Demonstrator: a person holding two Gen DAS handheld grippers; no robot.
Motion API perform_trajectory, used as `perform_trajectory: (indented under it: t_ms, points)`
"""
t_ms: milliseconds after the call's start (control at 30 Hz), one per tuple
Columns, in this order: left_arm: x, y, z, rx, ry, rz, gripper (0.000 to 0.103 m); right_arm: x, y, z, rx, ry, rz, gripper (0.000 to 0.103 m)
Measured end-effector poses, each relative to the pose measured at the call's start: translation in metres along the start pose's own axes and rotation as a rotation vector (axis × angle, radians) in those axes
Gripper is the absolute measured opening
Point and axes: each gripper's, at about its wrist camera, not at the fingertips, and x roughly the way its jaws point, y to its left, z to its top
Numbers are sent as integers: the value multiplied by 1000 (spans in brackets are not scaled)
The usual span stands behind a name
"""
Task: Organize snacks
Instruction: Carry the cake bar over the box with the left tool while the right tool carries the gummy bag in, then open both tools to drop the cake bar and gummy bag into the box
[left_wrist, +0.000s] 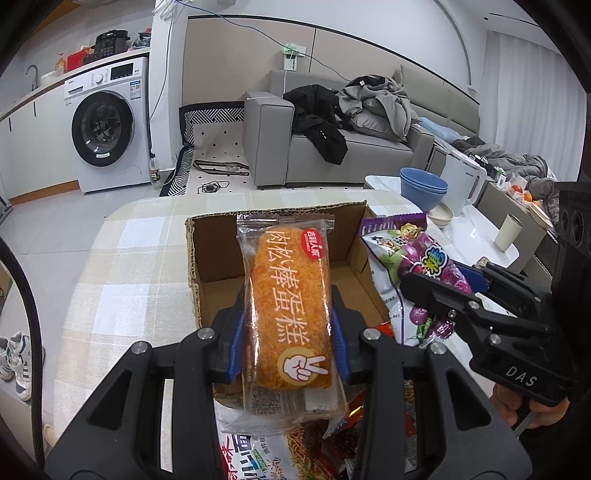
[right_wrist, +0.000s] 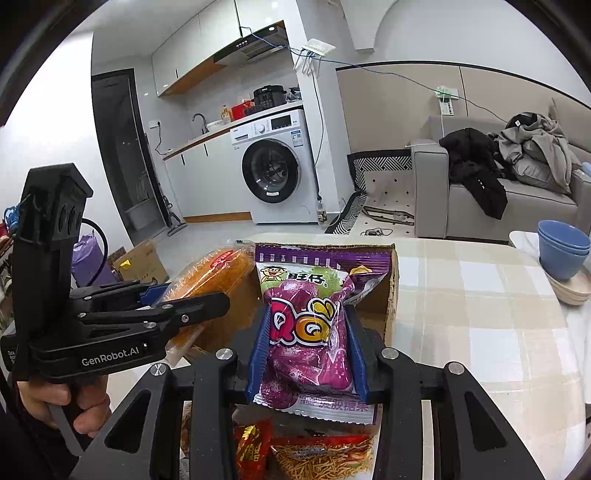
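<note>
I work at a checked table (left_wrist: 122, 266); washer (left_wrist: 107, 125) upper left, grey sofa (left_wrist: 332, 147) behind. My left tongs (left_wrist: 288, 332) are clamped on the cake (left_wrist: 288, 295), above the open box (left_wrist: 218, 266) at centre. My right tongs (right_wrist: 306, 347) pinch the purple candy bag (right_wrist: 306, 325). More snack packs (right_wrist: 317, 454) lie below.

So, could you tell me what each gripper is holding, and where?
Left gripper: orange wrapped cake, by its long sides. Right gripper: purple candy bag, likewise.
</note>
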Motion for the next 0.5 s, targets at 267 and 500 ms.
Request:
perform_trajectory:
  t_ms: [267,500]
  points:
    - [19,-1,-3,15,25,1,35,12,-6,-3,1,26,-12,39]
    - [31,-4,-4,32,45,-1,35,23,-12,-4,12,41,-13,39]
